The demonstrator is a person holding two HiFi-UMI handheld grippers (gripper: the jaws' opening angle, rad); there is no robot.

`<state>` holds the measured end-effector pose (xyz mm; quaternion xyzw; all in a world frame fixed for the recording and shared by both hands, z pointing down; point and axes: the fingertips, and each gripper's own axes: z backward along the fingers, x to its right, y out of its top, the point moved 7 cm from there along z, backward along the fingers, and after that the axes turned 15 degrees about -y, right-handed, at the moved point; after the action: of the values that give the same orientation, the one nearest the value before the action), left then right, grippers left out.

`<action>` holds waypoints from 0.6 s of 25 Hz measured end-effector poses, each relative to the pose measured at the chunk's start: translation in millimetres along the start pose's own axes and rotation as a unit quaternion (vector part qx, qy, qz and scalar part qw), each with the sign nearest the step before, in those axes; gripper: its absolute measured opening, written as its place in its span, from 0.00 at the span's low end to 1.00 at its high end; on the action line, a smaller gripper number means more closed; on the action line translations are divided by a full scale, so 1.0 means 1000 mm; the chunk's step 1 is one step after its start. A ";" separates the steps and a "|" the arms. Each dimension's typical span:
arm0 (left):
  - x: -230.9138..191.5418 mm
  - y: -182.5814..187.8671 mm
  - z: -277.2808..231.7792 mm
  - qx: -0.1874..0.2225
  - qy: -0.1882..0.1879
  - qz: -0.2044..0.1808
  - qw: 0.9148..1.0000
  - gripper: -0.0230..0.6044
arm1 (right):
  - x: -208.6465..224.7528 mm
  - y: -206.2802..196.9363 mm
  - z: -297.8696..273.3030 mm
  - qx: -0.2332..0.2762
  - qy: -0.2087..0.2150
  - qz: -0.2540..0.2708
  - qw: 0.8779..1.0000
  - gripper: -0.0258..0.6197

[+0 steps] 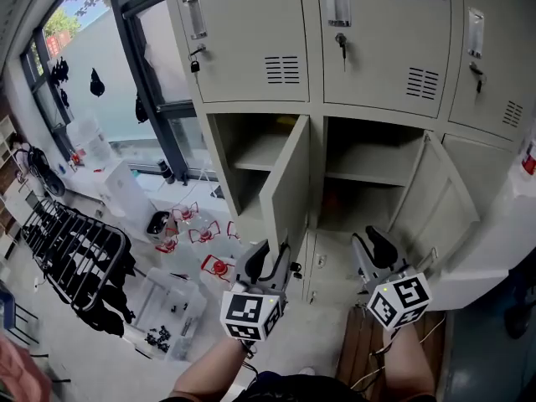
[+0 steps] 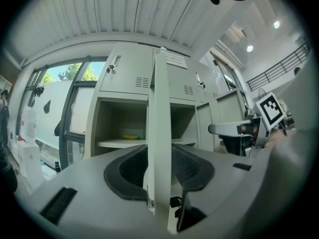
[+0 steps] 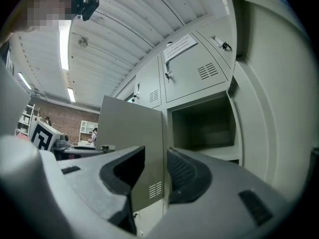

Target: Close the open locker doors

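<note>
Two doors in the middle row of grey lockers stand open. The left locker door point(image 1: 285, 187) swings out towards me, and my left gripper point(image 1: 266, 258) is at its lower free edge. In the left gripper view that door point(image 2: 159, 108) is seen edge-on, and both dark pads of the left gripper point(image 2: 160, 168) lie against it. The right locker door point(image 1: 435, 199) hangs open to the right. My right gripper point(image 1: 377, 243) is at its lower free edge. In the right gripper view that door's point(image 3: 132, 133) edge sits in the wide gap of the right gripper point(image 3: 155, 171), clear of the pads.
Closed lockers point(image 1: 243, 32) fill the row above. A black drying rack point(image 1: 75, 258) and clear plastic boxes point(image 1: 172, 308) stand on the floor at the left, below a large window point(image 1: 109, 74). A small yellow item point(image 2: 130, 136) lies on the left compartment's shelf.
</note>
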<state>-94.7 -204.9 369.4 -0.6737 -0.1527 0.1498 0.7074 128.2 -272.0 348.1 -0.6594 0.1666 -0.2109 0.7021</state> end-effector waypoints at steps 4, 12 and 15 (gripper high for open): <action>-0.008 -0.002 0.005 -0.001 0.023 0.001 1.000 0.20 | -0.002 0.000 -0.006 0.001 0.008 0.001 1.000 0.23; -0.032 0.000 0.011 -0.006 0.036 0.004 0.999 0.22 | -0.013 -0.005 -0.026 -0.003 0.018 -0.007 1.000 0.23; -0.045 -0.001 0.014 -0.008 0.035 0.001 0.999 0.23 | -0.020 -0.006 -0.034 -0.002 0.014 -0.010 1.000 0.23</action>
<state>-141.2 -210.7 370.6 -0.6843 -0.1283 0.1257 0.7068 92.7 -291.1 350.7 -0.6590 0.1703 -0.2274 0.6964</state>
